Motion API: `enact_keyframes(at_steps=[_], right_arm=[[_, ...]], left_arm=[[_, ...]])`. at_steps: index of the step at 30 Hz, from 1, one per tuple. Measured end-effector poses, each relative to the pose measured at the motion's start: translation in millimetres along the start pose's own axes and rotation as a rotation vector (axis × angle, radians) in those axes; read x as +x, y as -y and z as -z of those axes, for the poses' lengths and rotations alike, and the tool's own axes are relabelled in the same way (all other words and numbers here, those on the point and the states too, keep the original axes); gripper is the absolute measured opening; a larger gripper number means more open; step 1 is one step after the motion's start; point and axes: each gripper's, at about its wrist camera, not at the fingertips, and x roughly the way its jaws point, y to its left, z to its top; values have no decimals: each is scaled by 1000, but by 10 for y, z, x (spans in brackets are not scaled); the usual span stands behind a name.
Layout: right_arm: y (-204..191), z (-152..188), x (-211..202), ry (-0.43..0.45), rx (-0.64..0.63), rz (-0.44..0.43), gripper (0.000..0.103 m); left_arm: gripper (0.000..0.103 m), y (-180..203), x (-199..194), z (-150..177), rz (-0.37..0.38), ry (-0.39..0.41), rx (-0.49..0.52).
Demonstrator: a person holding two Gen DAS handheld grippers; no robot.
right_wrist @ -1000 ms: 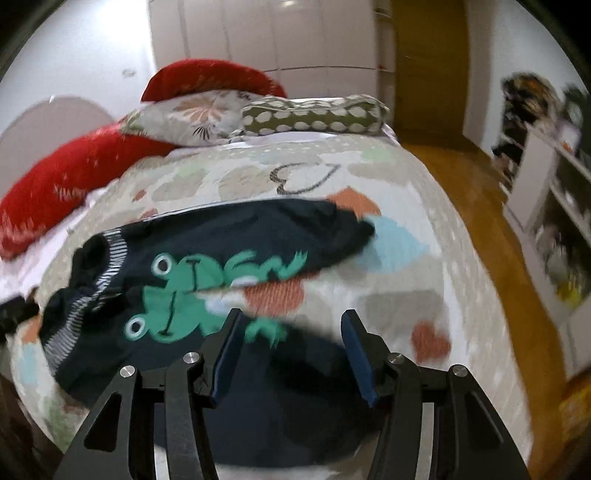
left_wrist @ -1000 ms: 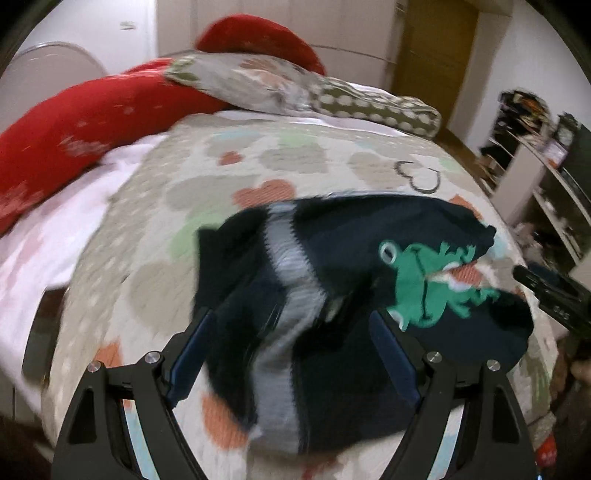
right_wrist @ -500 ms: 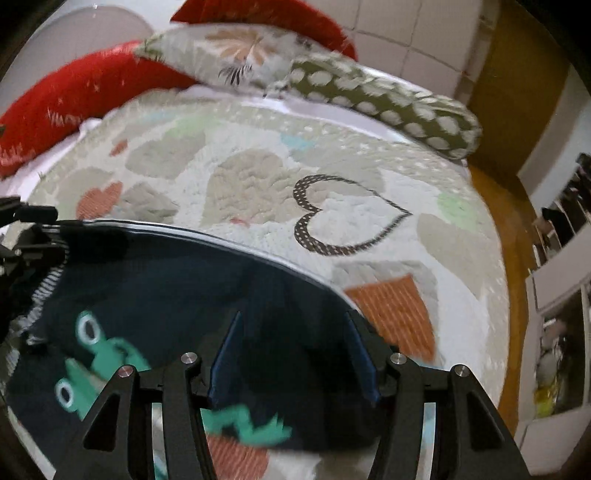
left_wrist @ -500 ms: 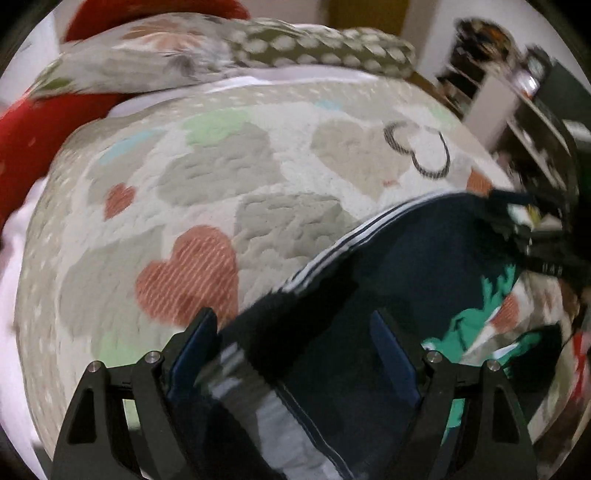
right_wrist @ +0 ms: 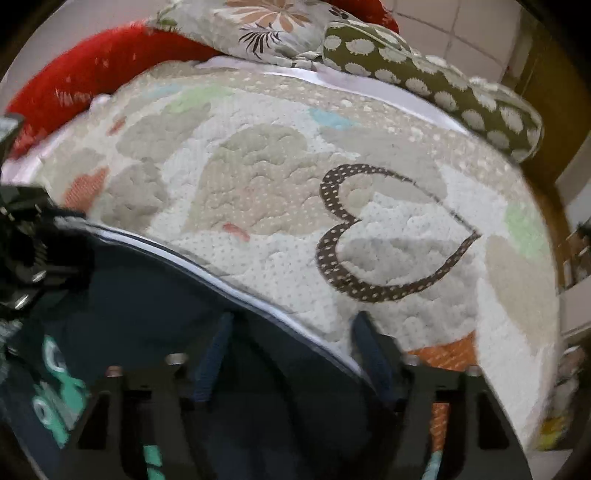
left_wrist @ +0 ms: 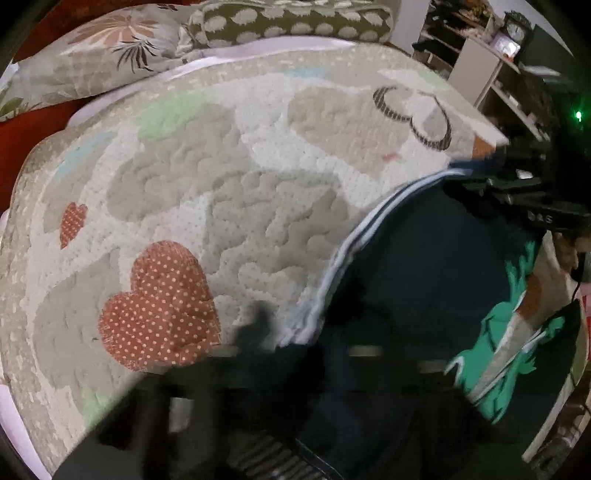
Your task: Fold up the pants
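**Dark pants at the near edge of the quilt**

A heart-patched quilt [right_wrist: 280, 206] covers the bed, pillows [right_wrist: 436, 85] along its far side. The navy pants [left_wrist: 424, 280] lie near, white-striped hem toward the quilt. The left gripper [left_wrist: 295, 365], blurred, is pressed together on the pants. The right gripper [right_wrist: 291, 354] is closing, pants cloth between its jaws.

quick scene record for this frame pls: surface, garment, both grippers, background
surface: bed with heart-patterned quilt
garment: dark navy pants with green frog print, white-striped edge facing the pillows
left gripper: blurred, shut, low over the pants; whether it pinches cloth cannot be told
right gripper: jaws closing, pants edge between the fingers, pads not yet pressing
background: floral pillow, spotted bolster, red cushion
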Motion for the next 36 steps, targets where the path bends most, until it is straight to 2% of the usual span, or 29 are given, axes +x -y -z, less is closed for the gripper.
enact_keyframes(at_steps=[1, 2, 4, 9, 13, 17, 21, 23, 25, 27, 29, 30, 31, 33, 34, 36], right_arm=[[13, 2, -28, 4, 25, -35, 12], [18, 1, -59, 4, 50, -64, 7], [-34, 5, -145, 26, 58, -42, 6], [-251, 115, -557, 104, 44, -1, 6], [-476, 382, -984, 164, 35, -5, 5], [-779, 804, -1344, 208, 15, -12, 5], [-1087, 1278, -1534, 240, 22, -27, 5], [-1206, 1517, -1556, 241, 42, -43, 6], [-1331, 1799, -1503, 230, 73, -63, 6], [-1399, 2027, -1427, 213, 113, -81, 6], [-1464, 2266, -1349, 200, 142, -64, 6], [-1473, 2335, -1342, 200, 146, -52, 9], [-1479, 2429, -1368, 204, 157, -46, 16], [-1441, 2552, -1484, 230, 188, -51, 27], [-1390, 2626, -1593, 261, 216, -50, 32], [-1218, 2753, -1816, 324, 286, -21, 40]], left_arm=[[6, 2, -30, 0, 4, 5, -12], [6, 25, -75, 8, -18, 21, -15], [5, 106, -190, 51, -58, 54, -7], [5, 241, -626, 273, -91, 153, -37], [5, 432, -1088, 643, -101, 241, -50], [5, 695, -1428, 1126, -122, 325, -53], [5, 990, -1474, 1624, -186, 355, -56], [6, 1090, -1374, 1882, -215, 344, -71], [6, 1181, -1163, 2129, -252, 293, -77], [6, 1216, -1003, 2316, -256, 245, -89], [10, 1225, -898, 2468, -258, 211, -102], [10, 1234, -916, 2530, -262, 218, -105], [11, 1235, -961, 2571, -258, 228, -108], [19, 1224, -1126, 2649, -239, 256, -118], [20, 1213, -1205, 2685, -229, 276, -123], [30, 1178, -1377, 2766, -215, 315, -137]])
